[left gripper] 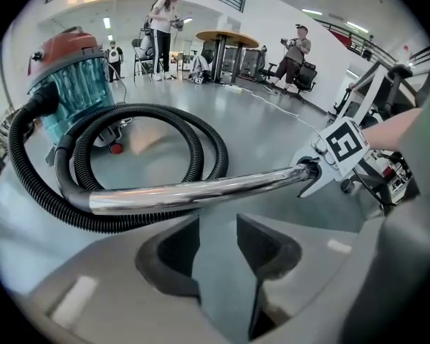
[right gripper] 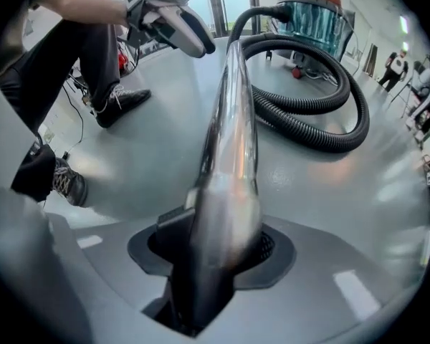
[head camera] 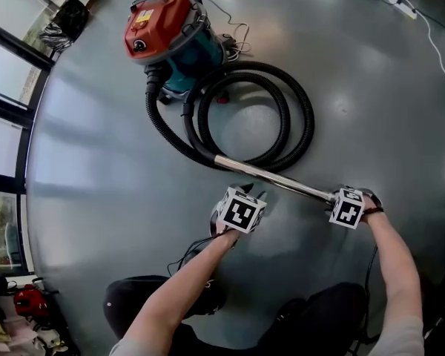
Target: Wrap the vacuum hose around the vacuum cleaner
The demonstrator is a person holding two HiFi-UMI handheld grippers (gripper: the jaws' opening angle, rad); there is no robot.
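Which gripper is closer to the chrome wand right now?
Right. The right gripper is shut on the chrome wand's free end; the left gripper hangs open beside its shaft, not touching.

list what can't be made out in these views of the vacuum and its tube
- Head view: jaws of left gripper and right gripper, largely hidden under their marker cubes.
- Right gripper view: metal tube, whose near end is blurred and covers the pads.
- Head view: label on the vacuum cleaner, too small to read.
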